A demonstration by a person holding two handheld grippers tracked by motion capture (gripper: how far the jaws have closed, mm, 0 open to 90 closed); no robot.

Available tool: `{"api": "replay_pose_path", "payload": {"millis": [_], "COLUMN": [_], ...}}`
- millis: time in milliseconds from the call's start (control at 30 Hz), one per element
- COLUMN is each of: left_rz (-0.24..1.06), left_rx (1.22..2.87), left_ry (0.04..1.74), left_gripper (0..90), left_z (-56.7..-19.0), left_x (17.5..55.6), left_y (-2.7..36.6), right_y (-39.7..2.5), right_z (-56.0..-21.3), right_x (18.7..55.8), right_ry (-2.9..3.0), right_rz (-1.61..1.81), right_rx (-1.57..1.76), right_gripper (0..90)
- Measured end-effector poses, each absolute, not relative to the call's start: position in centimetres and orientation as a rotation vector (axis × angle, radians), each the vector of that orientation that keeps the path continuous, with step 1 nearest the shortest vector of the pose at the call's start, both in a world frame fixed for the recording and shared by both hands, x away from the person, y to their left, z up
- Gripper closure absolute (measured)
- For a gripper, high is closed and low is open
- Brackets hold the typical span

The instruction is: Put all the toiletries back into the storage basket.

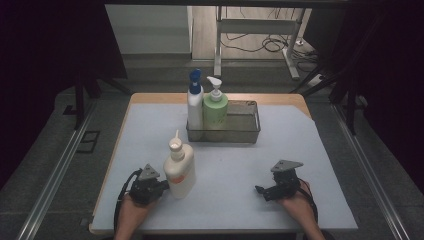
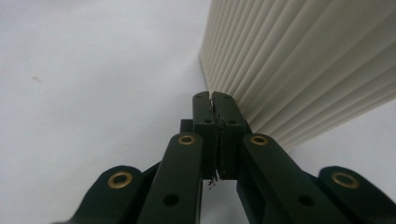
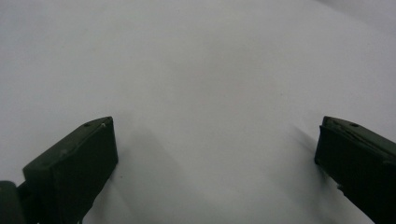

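Step in hand: likely getting hold of the cream bottle [image 1: 179, 171] so it can join the two bottles in the wire basket [image 1: 250, 136]; this is a judgement from the layout.
Doing it well: part the left jaws before closing in, take the bottle across its narrow sides at mid-body, and keep it upright so the tall top does not tip it.
Left gripper [image 1: 162, 186]: at 9 o'clock of the bottle, just beside its base; jaws pressed together on nothing, tips next to the ribbed wall [image 2: 299, 70].
Right gripper [image 1: 261, 190]: well apart at 3 o'clock of the bottle, low over the worktop [image 1: 300, 150]; jaws wide apart, nothing between them.
Cream bottle: stands upright at the worktop's front left, at 7 o'clock of the basket; flattish, ribbed sides, pointed nozzle [image 1: 175, 139].
Basket: toward the back centre, holding a blue-capped bottle [image 1: 194, 102] and a green pump bottle [image 1: 215, 107] at its left end.
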State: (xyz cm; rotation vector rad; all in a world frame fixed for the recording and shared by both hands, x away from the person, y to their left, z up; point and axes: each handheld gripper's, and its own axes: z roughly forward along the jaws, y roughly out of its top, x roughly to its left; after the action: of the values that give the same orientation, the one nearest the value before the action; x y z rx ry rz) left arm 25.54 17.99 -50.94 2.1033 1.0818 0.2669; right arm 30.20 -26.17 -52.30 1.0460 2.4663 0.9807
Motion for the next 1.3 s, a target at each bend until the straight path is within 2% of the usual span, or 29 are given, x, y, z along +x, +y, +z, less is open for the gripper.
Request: {"api": "replay_pose_path", "payload": {"millis": [533, 1300], "left_rz": [0.187, 0.141], "left_rx": [2.127, 2.179], "left_ry": [1.038, 0.943], "left_gripper": [87.6, 85.9], "left_z": [-51.4, -51.5], "left_x": [24.5, 24.7], "left_y": [15.9, 12.2], "right_y": [-26.2, -26.2], "right_z": [-52.3, -52.3], "right_x": [30.2, 30.2], "right_ry": [2.467, 2.468], "right_rz": [0.981, 0.982], "right_rx": [1.046, 1.057], "right_gripper": [0.0, 0.0]}}
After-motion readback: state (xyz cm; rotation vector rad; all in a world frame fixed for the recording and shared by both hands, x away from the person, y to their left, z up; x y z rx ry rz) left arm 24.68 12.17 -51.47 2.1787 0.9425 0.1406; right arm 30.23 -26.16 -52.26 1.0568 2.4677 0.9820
